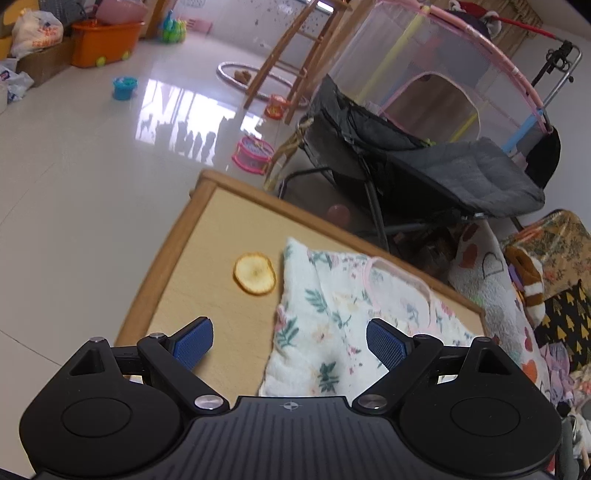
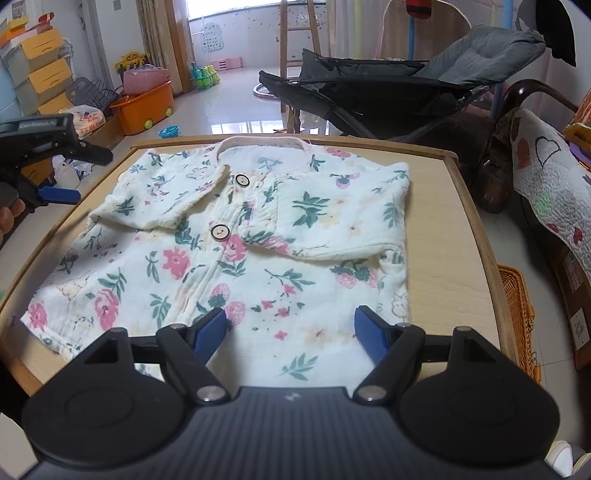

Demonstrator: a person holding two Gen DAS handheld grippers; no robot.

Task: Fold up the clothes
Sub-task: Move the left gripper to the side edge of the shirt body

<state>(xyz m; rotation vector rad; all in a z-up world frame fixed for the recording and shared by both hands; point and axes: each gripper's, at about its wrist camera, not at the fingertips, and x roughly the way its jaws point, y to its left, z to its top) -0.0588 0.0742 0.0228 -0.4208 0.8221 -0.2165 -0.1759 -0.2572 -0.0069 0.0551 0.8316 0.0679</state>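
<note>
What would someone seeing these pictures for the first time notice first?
The floral baby shirt grabs the eye first, spread across the wooden table with both sleeves folded over its buttoned front. Just in front of it, the right gripper stands open over the hem, and the left gripper waits at the table's left edge. In the left wrist view, a dried orange slice lies beside the shirt.

No text is legible. Embossed lettering on the left gripper [image 2: 55, 194] body, red print on a white plastic bag [image 1: 35, 33], and a wall chart [image 2: 213, 41] with small figures are all too blurred to read.
</note>
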